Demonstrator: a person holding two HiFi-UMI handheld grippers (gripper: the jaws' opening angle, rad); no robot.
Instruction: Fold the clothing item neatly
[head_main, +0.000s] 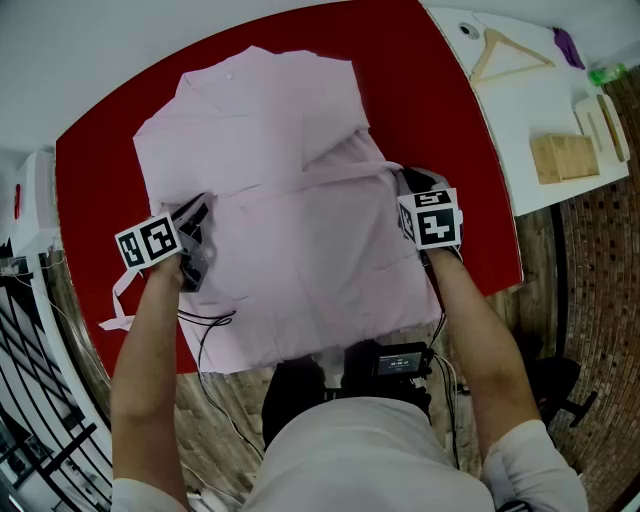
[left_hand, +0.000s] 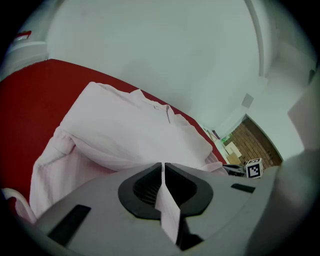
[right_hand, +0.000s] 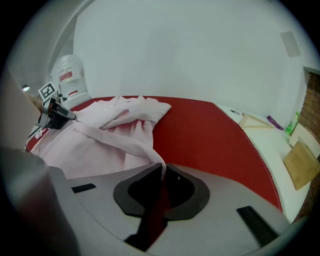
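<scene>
A pale pink shirt (head_main: 290, 230) lies spread on the red table (head_main: 430, 110), collar at the far side, with one sleeve folded across its middle. My left gripper (head_main: 197, 222) sits at the shirt's left side. In the left gripper view, that gripper (left_hand: 163, 167) is shut on a thin strip of the pink fabric (left_hand: 125, 130). My right gripper (head_main: 406, 182) is at the shirt's right edge, by the end of the folded sleeve. In the right gripper view it (right_hand: 163, 168) is shut on the hem of the shirt (right_hand: 100, 140), with red table showing below the jaws.
A white side table (head_main: 530, 115) at the right carries a wooden hanger (head_main: 505, 55) and a wooden block (head_main: 565, 157). The red table's front edge is close to my body, and the shirt's hem hangs over it. Black cables (head_main: 210, 330) trail below my left arm.
</scene>
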